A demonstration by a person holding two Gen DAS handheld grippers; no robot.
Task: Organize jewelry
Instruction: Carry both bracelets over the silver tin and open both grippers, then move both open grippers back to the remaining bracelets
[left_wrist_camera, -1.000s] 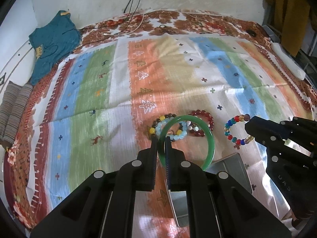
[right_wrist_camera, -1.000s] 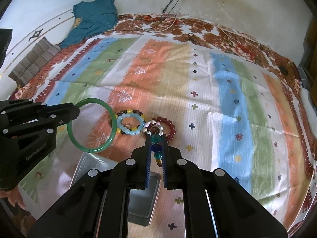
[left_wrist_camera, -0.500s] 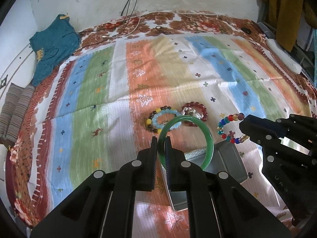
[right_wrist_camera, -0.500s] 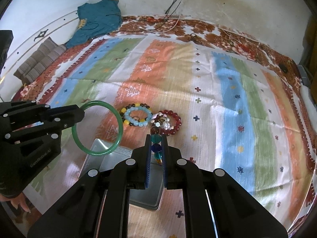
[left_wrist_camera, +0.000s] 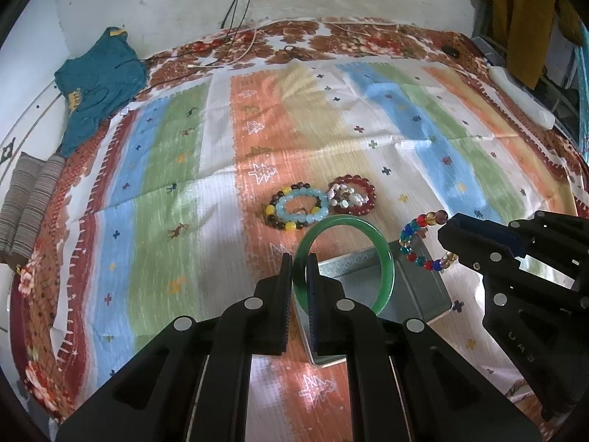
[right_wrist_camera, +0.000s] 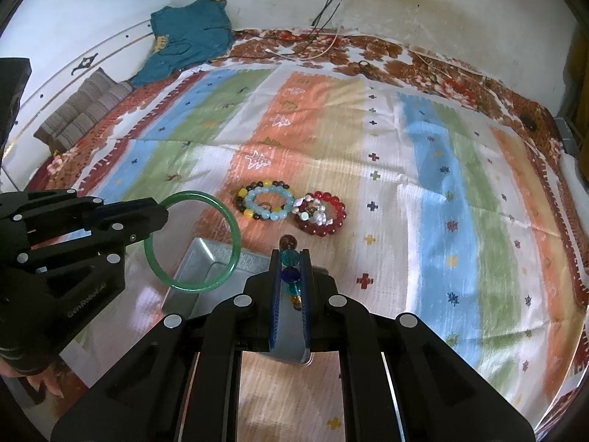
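Note:
My left gripper [left_wrist_camera: 299, 262] is shut on a green bangle [left_wrist_camera: 383, 258], which hangs above an open metal tin [left_wrist_camera: 423, 287]. In the right wrist view that bangle [right_wrist_camera: 232, 232] sticks out of the left gripper [right_wrist_camera: 162, 213] over the tin [right_wrist_camera: 198, 258]. My right gripper [right_wrist_camera: 291, 258] is shut on a multicoloured bead bracelet [right_wrist_camera: 289, 258]; the left wrist view shows this bracelet [left_wrist_camera: 412, 228] dangling from the right gripper [left_wrist_camera: 447, 234] beside the tin. On the cloth beyond lie a light-blue bead bracelet [left_wrist_camera: 302, 206] inside a dark-and-yellow one, and a red bead bracelet [left_wrist_camera: 353, 194].
A striped cloth [left_wrist_camera: 368, 118] covers the bed. A teal garment [left_wrist_camera: 99, 84] lies at the far left corner with folded striped fabric [left_wrist_camera: 29, 202] below it. Cables [left_wrist_camera: 239, 7] run down the back wall. A white object [left_wrist_camera: 522, 95] lies at the right edge.
Both grippers have drawn back toward the near edge with their bracelets. The bangle, earlier in front of the loose bracelets, now hangs over the tin, more of which shows.

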